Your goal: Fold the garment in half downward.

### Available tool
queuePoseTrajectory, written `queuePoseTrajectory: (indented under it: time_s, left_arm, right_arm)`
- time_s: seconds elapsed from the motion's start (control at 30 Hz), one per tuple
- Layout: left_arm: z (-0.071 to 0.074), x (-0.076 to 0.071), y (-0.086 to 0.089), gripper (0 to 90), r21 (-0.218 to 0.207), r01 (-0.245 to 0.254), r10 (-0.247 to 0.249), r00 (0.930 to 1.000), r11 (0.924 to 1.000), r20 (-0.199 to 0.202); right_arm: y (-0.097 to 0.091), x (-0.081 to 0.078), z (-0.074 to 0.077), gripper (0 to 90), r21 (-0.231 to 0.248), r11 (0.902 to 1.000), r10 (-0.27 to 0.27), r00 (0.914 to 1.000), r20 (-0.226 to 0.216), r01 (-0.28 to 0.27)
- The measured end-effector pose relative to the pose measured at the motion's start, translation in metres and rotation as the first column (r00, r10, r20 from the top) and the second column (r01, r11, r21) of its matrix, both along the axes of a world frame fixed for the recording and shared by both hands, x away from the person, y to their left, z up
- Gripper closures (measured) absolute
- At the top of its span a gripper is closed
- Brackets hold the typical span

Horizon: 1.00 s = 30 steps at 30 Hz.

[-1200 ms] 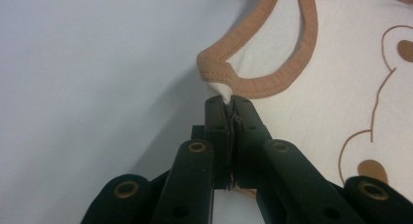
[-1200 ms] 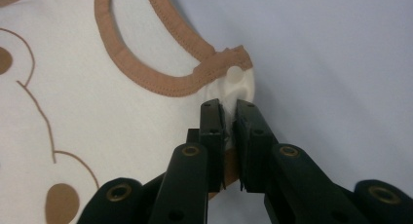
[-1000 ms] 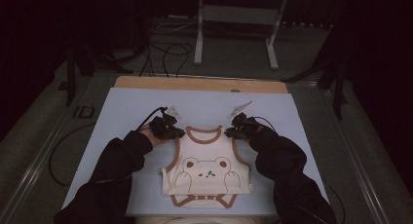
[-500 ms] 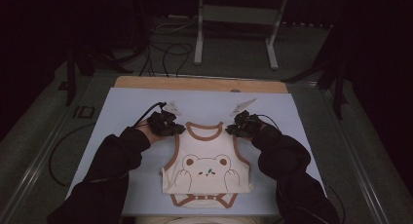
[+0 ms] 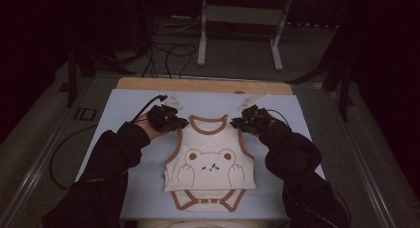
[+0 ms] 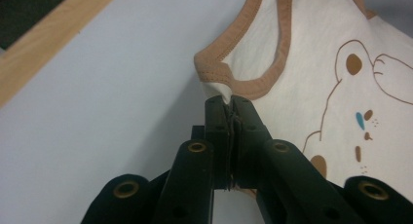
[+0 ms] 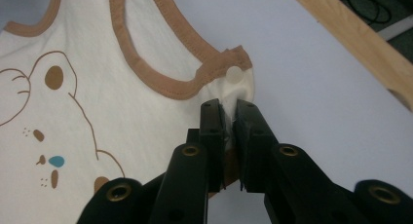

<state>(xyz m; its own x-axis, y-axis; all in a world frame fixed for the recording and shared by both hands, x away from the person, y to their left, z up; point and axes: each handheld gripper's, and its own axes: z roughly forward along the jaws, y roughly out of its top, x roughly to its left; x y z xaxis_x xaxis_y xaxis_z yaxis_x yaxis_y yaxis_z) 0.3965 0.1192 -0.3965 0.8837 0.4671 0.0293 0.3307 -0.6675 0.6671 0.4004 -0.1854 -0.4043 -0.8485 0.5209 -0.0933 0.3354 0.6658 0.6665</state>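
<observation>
I see the cream bear-print bodysuit (image 5: pixel 210 161) lying front-up on the pale blue worktop (image 5: pixel 124 104), its shoulders gripped at either side. My left gripper (image 6: pixel 229 100) has its jaws closed tight on the left shoulder strap; my right gripper (image 7: pixel 229 107) pinches the right strap just below its snap button (image 7: pixel 234 74).

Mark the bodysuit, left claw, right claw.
bodysuit (image 5: pixel 210 158), high view, bear print on its front
left claw (image 6: pixel 230 103), left gripper view, tips shut on shoulder fabric
right claw (image 7: pixel 230 107), right gripper view, tips shut on shoulder fabric
</observation>
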Motion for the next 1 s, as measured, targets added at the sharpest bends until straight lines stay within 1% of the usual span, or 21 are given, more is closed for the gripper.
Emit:
queuePoseTrajectory:
  time_s: [0.1,0.17,0.2,0.23,0.3,0.33,0.37,0.4,0.5,0.57,0.63,0.8,0.83,0.9,0.93,1.0]
  left_arm:
    - [0.006,0.001,-0.001,87.4,-0.003,0.0,0.0,0.9999,1.0,0.013]
    - [0.01,0.002,-0.001,87.3,0.006,0.0,0.0,0.9997,1.0,0.025]
    - [0.01,0.002,-0.001,87.3,0.006,0.0,0.0,0.9997,1.0,0.025]
    - [0.013,0.004,-0.001,87.3,-0.004,-0.017,0.017,0.9994,0.9998,0.031]
    - [0.018,0.006,0.0,87.2,-0.016,-0.024,0.025,0.999,0.9996,0.036]
    - [0.019,0.007,0.0,87.2,-0.018,-0.025,0.026,0.999,0.9995,0.037]
    - [0.019,0.007,0.0,87.3,-0.018,-0.025,0.026,0.999,0.9995,0.037]
    - [0.023,0.008,-0.001,87.3,-0.021,-0.031,0.032,0.9984,0.9993,0.046]
    - [0.03,0.009,-0.001,87.3,-0.019,-0.026,0.027,0.9978,0.9995,0.061]
    - [0.034,0.009,-0.003,87.3,-0.015,-0.024,0.025,0.9968,0.9996,0.076]
    - [0.039,0.009,-0.003,87.3,-0.019,-0.022,0.023,0.9964,0.9996,0.081]
    - [0.048,0.009,-0.005,87.3,-0.02,-0.018,0.02,0.9946,0.9996,0.101]
    - [0.048,0.009,-0.005,87.3,-0.02,-0.018,0.02,0.9946,0.9996,0.101]
    - [0.052,0.008,-0.006,87.3,-0.026,-0.017,0.02,0.9938,0.9995,0.11]
    - [0.054,0.008,-0.006,87.3,-0.022,-0.016,0.018,0.9927,0.9996,0.12]
    - [0.058,0.008,-0.005,87.3,-0.031,-0.018,0.022,0.9923,0.9994,0.122]
  right_arm:
    - [0.0,0.001,0.004,83.0,0.003,1.0,-0.006,0.9999,0.01,0.006]
    - [0.001,0.002,0.007,83.0,0.009,0.9999,-0.01,0.9998,0.018,0.01]
    - [0.001,0.002,0.007,83.0,0.009,0.9999,-0.01,0.9998,0.018,0.01]
    - [0.001,0.002,0.009,83.0,0.005,0.9999,-0.009,0.9997,0.023,0.009]
    - [0.002,0.004,0.013,83.0,0.007,0.9998,-0.017,0.9991,0.038,0.016]
    - [0.002,0.004,0.015,83.0,0.009,0.9998,-0.018,0.9987,0.048,0.018]
    - [0.002,0.004,0.015,83.0,0.009,0.9998,-0.018,0.9987,0.048,0.018]
    - [0.001,0.006,0.019,83.0,0.009,0.9997,-0.024,0.998,0.059,0.023]
    - [0.001,0.008,0.023,83.0,0.014,0.9995,-0.029,0.9968,0.074,0.028]
    - [0.0,0.009,0.026,83.0,0.016,0.9989,-0.045,0.9952,0.087,0.044]
    - [-0.001,0.01,0.03,83.0,0.022,0.9984,-0.055,0.9937,0.098,0.053]
    - [-0.003,0.012,0.04,83.0,0.016,0.9983,-0.058,0.9902,0.127,0.056]
    - [-0.003,0.012,0.042,83.0,0.019,0.998,-0.062,0.9896,0.129,0.06]
    - [-0.003,0.013,0.046,83.0,0.021,0.998,-0.061,0.9888,0.136,0.059]
    - [-0.003,0.014,0.049,83.0,0.021,0.998,-0.063,0.9876,0.144,0.061]
    - [-0.002,0.015,0.055,83.0,0.022,0.9979,-0.063,0.9854,0.158,0.06]
